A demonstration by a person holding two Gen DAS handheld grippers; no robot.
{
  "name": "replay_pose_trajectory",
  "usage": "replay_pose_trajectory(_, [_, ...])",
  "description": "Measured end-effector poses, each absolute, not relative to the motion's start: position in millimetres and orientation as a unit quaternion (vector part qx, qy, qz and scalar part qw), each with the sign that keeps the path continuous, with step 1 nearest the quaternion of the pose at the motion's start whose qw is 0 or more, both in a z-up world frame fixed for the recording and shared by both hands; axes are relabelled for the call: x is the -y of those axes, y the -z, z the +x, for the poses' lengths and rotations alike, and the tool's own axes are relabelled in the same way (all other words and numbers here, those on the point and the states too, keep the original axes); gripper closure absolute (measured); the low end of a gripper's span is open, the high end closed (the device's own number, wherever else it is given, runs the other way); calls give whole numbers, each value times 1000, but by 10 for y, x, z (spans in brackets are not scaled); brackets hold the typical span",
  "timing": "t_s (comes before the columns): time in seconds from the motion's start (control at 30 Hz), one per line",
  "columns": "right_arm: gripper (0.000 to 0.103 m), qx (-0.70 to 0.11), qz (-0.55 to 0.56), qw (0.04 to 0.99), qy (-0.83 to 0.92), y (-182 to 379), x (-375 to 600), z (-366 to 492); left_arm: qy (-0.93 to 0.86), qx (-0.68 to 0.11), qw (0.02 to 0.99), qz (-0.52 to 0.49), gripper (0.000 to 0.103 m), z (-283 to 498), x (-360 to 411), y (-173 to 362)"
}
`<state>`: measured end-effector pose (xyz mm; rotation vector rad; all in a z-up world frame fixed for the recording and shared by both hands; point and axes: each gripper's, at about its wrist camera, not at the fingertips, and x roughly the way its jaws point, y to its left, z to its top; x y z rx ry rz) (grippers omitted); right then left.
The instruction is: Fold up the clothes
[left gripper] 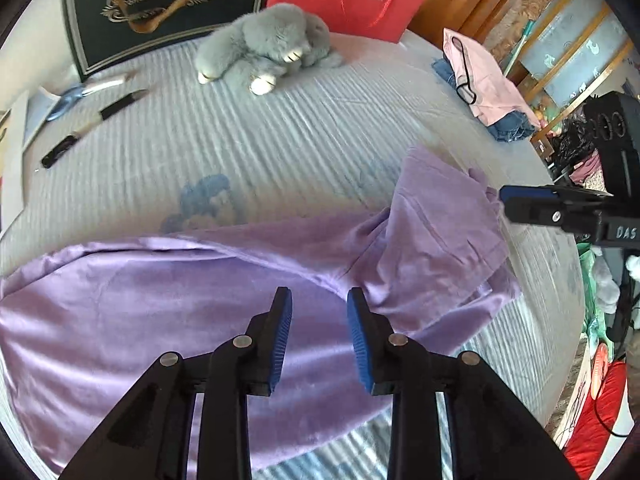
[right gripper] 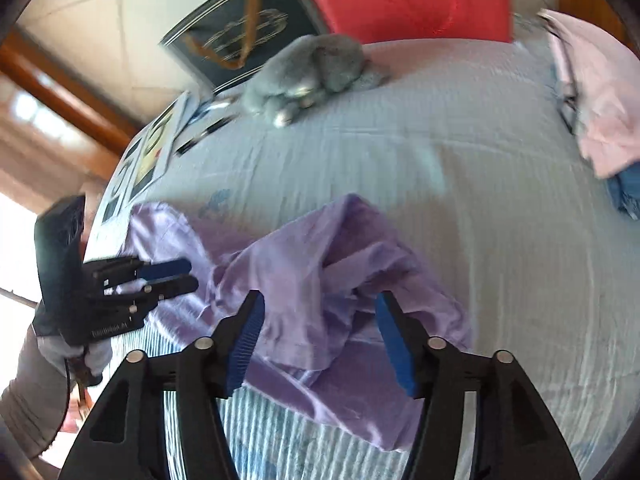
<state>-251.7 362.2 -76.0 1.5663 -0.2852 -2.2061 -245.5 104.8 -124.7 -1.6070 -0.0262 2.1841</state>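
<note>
The lilac satin garment point(left gripper: 168, 292) lies spread on the near part of the striped bed sheet point(left gripper: 280, 136), its right end bunched in folds; it looks light, limp and slippery, so a hem or corner seems the surest hold. The left gripper point(left gripper: 319, 300) hangs over it, jaws parted and empty; the right gripper point(right gripper: 320, 304) is spread wider above the bunched folds, pinching nothing. Far off lie a grey plush rabbit point(left gripper: 272, 44), knives point(left gripper: 96, 124) at left and a pink-and-denim clothes pile point(left gripper: 488, 84) at right; none obstructs.

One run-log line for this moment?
lilac satin garment: part-folded on striped bed sheet | left gripper: open, above it | right gripper: open, over bunched end
</note>
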Motion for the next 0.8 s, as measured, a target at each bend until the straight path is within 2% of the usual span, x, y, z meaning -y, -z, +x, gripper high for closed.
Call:
replay_pose_trajectory(0.1, [45,106,552,161,811,723,-3846,-2553,-783,12,202,-588,74,-2588,-1109,1344])
replay_pose_trajectory(0.27, [45,69,581,175,792,803,-3871,-2581,-789,17,188,-585,74,-2739,-1133,1407])
replay_pose_trajectory(0.37, [45,8,594,167,787,966,-3694,-2651,-821,-21,149,-550,75,-2900,-1215,1395])
replay_pose_trajectory(0.47, [45,-53,582,94,806,1181,-3639,-2862,-829,-30,121,-545,75,-3094,-1245,1403])
replay_pose_trajectory(0.6, [45,41,560,91,823,1064,-3877,-2936,-833,-17,145,-534,75,-3052,-1196,1188])
replay_pose_trajectory(0.8, [45,107,558,193,800,702,-3860,-2716,-825,-20,204,-527,74,-2708,-1194,864])
